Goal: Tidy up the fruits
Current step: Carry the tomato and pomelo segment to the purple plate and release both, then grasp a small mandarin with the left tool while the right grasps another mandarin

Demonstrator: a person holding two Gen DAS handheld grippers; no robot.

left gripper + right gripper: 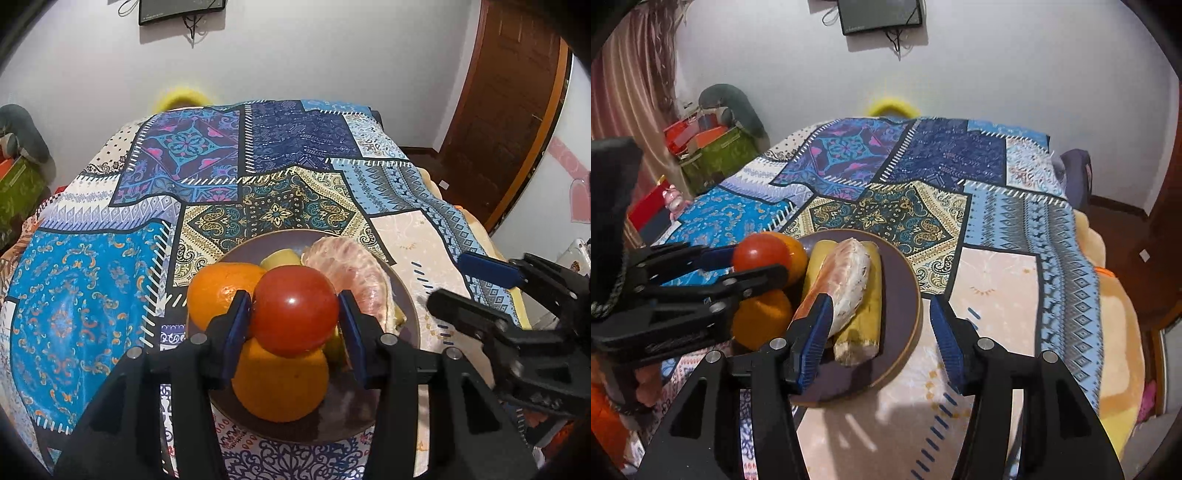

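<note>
Patchwork-print cloth (207, 177) covers table; white wall (332, 48) behind, wall monitor (181, 9) at 12 o'clock, brown door (509, 103) at 2 o'clock. Left gripper (295, 314) fingers clamped on red tomato (295, 310) above fruit plate (905, 295). Right gripper (882, 328) fingers apart, plate's 3 o'clock edge between them.

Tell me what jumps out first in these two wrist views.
The left gripper is clamped on a glossy red tomato above two oranges on the dark plate. Beside them lie a peeled pomelo piece and a banana. The right gripper hangs open at the plate's right edge.
</note>
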